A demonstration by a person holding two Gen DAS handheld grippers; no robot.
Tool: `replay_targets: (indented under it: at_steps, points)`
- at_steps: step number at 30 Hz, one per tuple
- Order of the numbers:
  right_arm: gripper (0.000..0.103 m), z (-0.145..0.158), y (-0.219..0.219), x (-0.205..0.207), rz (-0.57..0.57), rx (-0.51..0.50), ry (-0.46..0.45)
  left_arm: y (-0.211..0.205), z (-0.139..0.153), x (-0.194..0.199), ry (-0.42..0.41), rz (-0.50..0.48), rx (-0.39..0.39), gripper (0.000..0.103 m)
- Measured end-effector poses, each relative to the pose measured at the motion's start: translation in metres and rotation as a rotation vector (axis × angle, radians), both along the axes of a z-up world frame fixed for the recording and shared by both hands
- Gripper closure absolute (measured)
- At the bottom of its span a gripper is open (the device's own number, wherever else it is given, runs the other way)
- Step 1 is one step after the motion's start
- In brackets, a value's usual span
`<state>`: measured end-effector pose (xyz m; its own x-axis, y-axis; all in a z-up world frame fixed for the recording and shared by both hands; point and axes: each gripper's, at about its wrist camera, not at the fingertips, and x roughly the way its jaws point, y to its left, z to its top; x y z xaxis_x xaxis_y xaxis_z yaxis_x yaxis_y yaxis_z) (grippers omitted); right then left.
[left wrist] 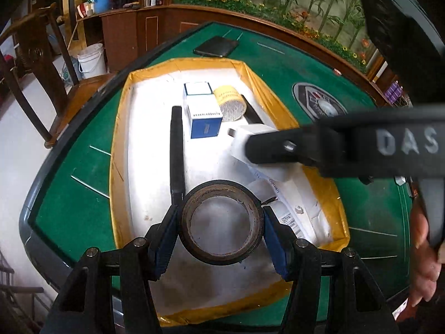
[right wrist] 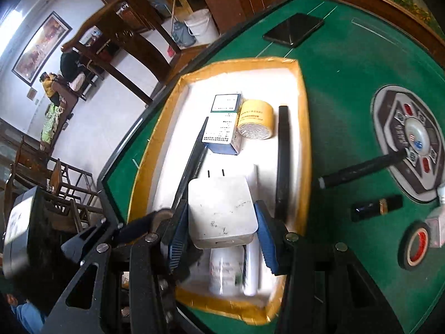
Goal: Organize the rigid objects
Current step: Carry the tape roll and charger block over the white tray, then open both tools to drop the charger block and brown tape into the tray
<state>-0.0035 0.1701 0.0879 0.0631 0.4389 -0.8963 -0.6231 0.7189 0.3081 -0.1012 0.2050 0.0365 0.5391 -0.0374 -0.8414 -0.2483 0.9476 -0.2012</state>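
Clamped between the blue pads of the left gripper (left wrist: 221,222) is a roll of dark tape (left wrist: 221,222), its open core facing the camera, held over the near end of a white foam tray (left wrist: 144,150) with yellow-taped walls. Ahead of those fingers the tray holds a blue-and-white box (left wrist: 204,119), a yellow-labelled can (left wrist: 230,103) lying on its side just beside it, and a long black bar (left wrist: 176,150) running away from the fingers. The right gripper (right wrist: 221,217) is closed on a white plug adapter (right wrist: 221,211) (prongs pointing forward, away from the fingers), also over the tray. Right of these fingers, on the green table (right wrist: 347,83), lie a black pen (right wrist: 358,171) and a red-cored tape roll (right wrist: 414,246).
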Motion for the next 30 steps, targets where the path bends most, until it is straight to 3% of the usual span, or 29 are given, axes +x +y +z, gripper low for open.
replay_targets:
  at_steps: [7,19,30]
  points:
    - [0.057,-0.017,0.028,0.007,0.020,-0.042,-0.003,0.007,-0.009,0.004,0.027,-0.009,-0.017,0.041]
    - [0.057,-0.035,0.036,0.010,0.015,-0.079,0.021,0.002,-0.009,0.004,0.026,-0.068,-0.014,0.041]
    - [0.051,-0.007,0.012,0.007,0.005,-0.012,-0.002,0.001,0.002,0.001,0.014,-0.033,-0.029,0.041]
